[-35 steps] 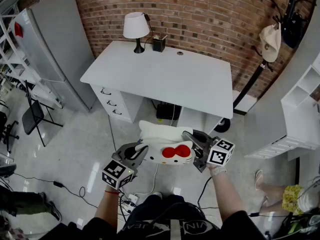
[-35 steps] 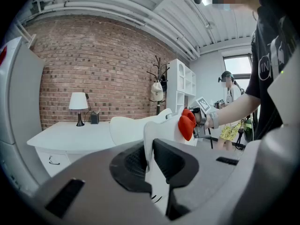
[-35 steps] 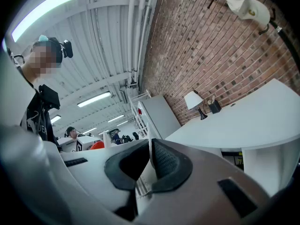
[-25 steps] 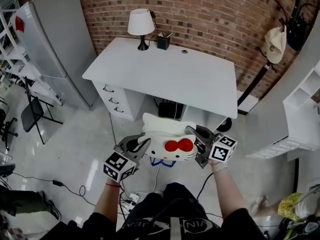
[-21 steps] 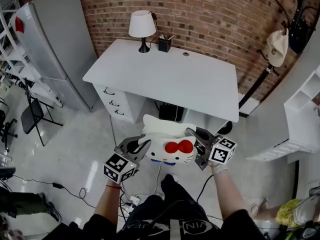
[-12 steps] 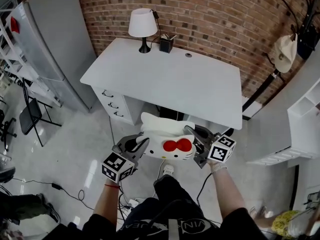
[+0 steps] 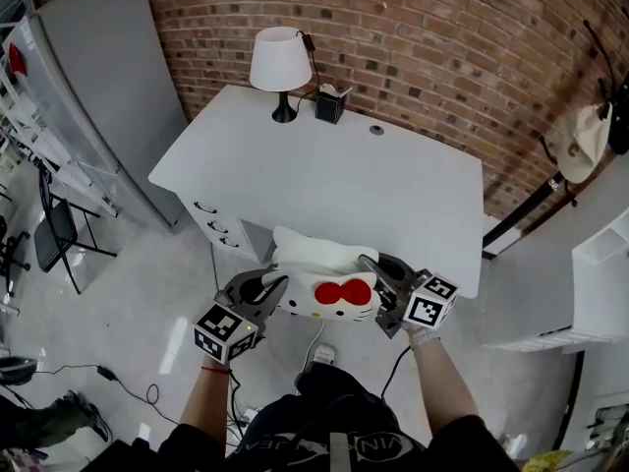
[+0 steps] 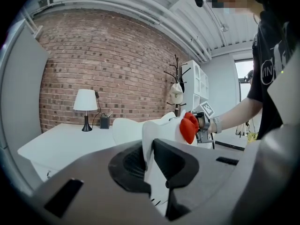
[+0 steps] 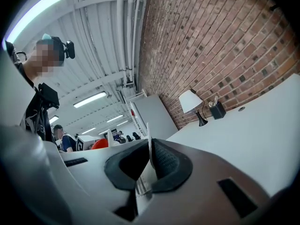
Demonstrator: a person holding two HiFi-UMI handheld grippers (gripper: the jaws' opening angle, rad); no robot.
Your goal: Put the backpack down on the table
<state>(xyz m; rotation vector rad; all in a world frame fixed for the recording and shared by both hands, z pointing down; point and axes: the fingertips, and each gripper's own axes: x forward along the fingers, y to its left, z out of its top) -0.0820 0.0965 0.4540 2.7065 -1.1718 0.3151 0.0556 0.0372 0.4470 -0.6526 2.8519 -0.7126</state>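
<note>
White and red, the backpack (image 7: 329, 288) is seen in the head view held in the air between the left gripper (image 7: 267, 291) and the right gripper (image 7: 381, 281). It hangs at the near edge of the white bench (image 7: 334, 175) and is not yet set on it. Carrying is judged nearly done; lowering and release are left.

The bench top is bare but for a lamp (image 7: 280, 62) and a small black holder (image 7: 330, 106) at the back, against a brick wall (image 7: 442, 37). A grey cabinet (image 7: 98, 77) is noted at the left, with glossy floor (image 7: 128, 293) below.

Left gripper view: fingers are narrowed on a white fold of the backpack.

Right gripper view: fingers are pinched on a thin white edge of it, and open bench surface is seen beyond.
</note>
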